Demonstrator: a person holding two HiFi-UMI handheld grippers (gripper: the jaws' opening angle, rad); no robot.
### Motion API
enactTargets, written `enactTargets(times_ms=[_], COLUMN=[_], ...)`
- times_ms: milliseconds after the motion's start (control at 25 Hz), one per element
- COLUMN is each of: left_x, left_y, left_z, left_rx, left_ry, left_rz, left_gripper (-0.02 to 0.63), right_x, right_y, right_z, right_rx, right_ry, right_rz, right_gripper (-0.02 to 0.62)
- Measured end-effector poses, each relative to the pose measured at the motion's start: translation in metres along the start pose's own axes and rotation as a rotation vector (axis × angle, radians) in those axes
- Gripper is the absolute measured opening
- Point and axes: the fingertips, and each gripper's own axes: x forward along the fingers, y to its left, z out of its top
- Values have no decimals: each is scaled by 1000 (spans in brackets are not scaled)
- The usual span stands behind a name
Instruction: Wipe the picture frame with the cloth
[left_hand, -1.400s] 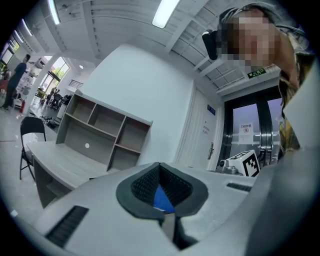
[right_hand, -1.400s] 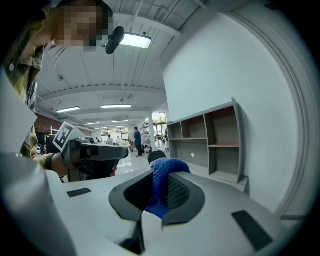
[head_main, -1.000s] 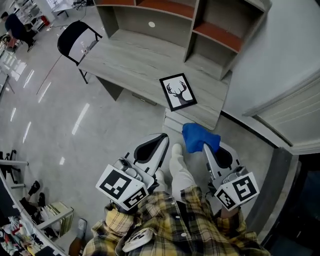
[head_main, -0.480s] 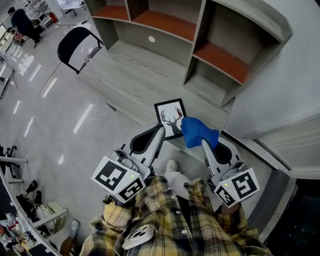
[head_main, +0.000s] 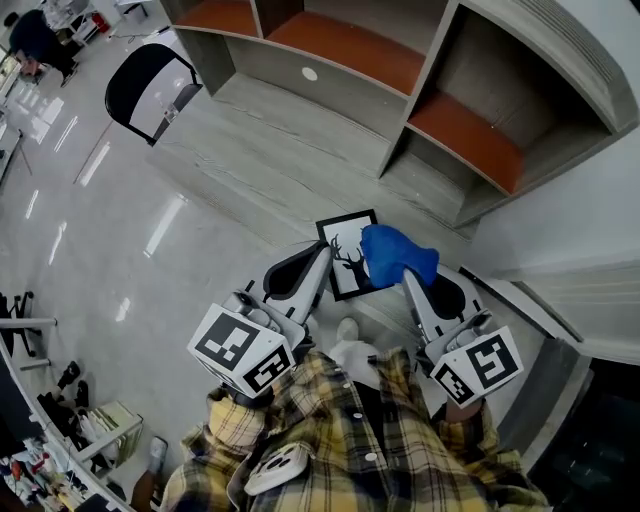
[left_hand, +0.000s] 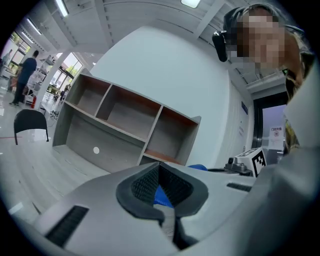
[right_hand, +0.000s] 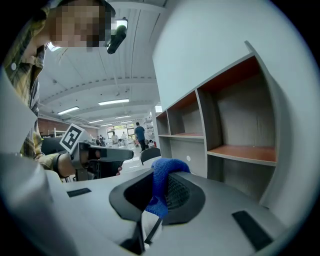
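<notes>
Near the front edge of the surface: the picture frame (head_main: 345, 240) lies flat on the grey wood surface (head_main: 260, 140). It has a black rim and shows an antlered deer head on white.
Cloth: the blue cloth (head_main: 395, 252) is bunched up and hangs over the frame's right side in the head view, hiding that edge. Whether it touches the frame cannot be told.
Right hand-held gripper (head_main: 408, 282): its jaws are pinching a fold of the cloth, which bulges up over the pads in the right gripper view.
Left hand-held gripper (head_main: 322, 258): its jaws are pressed together with nothing between them. The tip lies over the frame's left edge in the head view, and contact cannot be told. The cloth shows as a blue patch beyond the tip in the left gripper view.
In the way: the cloth and the two gripper tips together cover much of the frame's right and lower parts, leaving the upper left corner and the antlers showing.
Shelves (head_main: 350, 45): open compartments stand along the back of the surface, with grey walls and reddish-brown boards.
Chair (head_main: 150, 85): black, standing on the glossy floor (head_main: 100, 230) at the surface's left end, well apart from the frame.
Below the grippers: a plaid shirt (head_main: 350, 440), and a white shoe (head_main: 348, 330) on the floor between the two grippers.
Far top left: a person (head_main: 35, 40) in dark clothes, well away.
</notes>
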Motion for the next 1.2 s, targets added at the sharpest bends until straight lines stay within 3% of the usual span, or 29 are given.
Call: enactTargets(times_ms=[360, 560, 800, 1040, 1200], left_x=[29, 44, 64, 75, 79], left_y=[96, 133, 146, 164, 166], left_z=[19, 6, -54, -129, -174], left_rx=[10, 0, -81, -167, -267], left_ry=[105, 213, 368, 518, 586], left_rz=[-88, -161, -193, -125, -81], left_gripper=[5, 5, 5, 5, 5], right_x=[95, 134, 141, 145, 145], right_y=[-11, -15, -26, -36, -43], right_z=[8, 3, -29, -64, -81], right_rx=[45, 71, 125, 152, 168], right_ry=[30, 55, 150, 225, 253], right_rz=[-126, -195, -236, -213, -192], right_gripper=[40, 40, 40, 40, 40])
